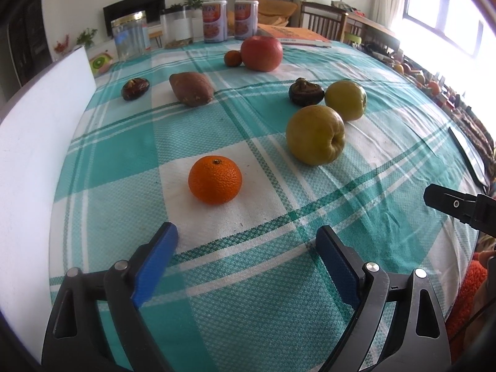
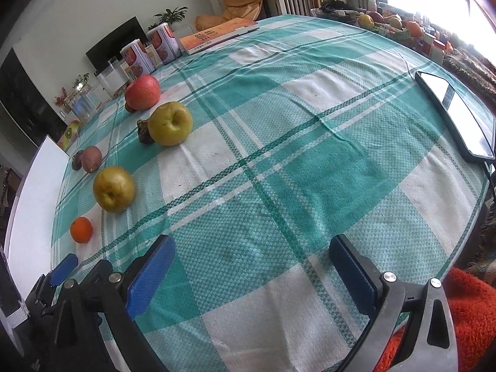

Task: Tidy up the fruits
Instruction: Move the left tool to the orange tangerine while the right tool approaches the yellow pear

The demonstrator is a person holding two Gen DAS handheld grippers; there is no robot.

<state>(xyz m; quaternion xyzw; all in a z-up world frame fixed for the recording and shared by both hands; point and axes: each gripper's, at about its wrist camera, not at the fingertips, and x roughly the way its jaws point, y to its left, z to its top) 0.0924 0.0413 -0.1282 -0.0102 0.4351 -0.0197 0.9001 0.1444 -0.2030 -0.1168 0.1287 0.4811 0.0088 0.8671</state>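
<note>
Your left gripper (image 1: 246,241) hangs low over the checked tablecloth (image 1: 248,294), blue pads spread wide and holding nothing. The mandarin (image 1: 215,179) sits straight ahead of it, just beyond the fingertips and a touch toward the left pad; that line is what the coming reach turns on. It is squat and round, stem dimple up, so no long axis matters; a straight push forward should bracket it. Your right gripper (image 2: 251,254) is likewise spread and empty, pointing over bare cloth; from there the mandarin (image 2: 81,229) lies well off to the left, beside the left tool's blue tip. Judgement: the left hand is clearly the nearer one. Taking the mandarin as landmark: beyond it to the right, the near yellow-green apple (image 1: 314,135); behind that, almost touching, the far yellow-green apple (image 1: 345,99), with a dark mushroom (image 1: 305,92) just to its left. Far beyond the mandarin stands the red apple (image 1: 262,52), a small tangerine (image 1: 232,58) tucked against its left side. Beyond and left of the mandarin lie the sweet potato (image 1: 191,88), long axis running left to right, and a dark date-like piece (image 1: 135,88) farther left still. Count: one red apple, two yellow-green apples, two orange citrus, one sweet potato, one mushroom, one dark piece. Nothing looks grouped yet.
</note>
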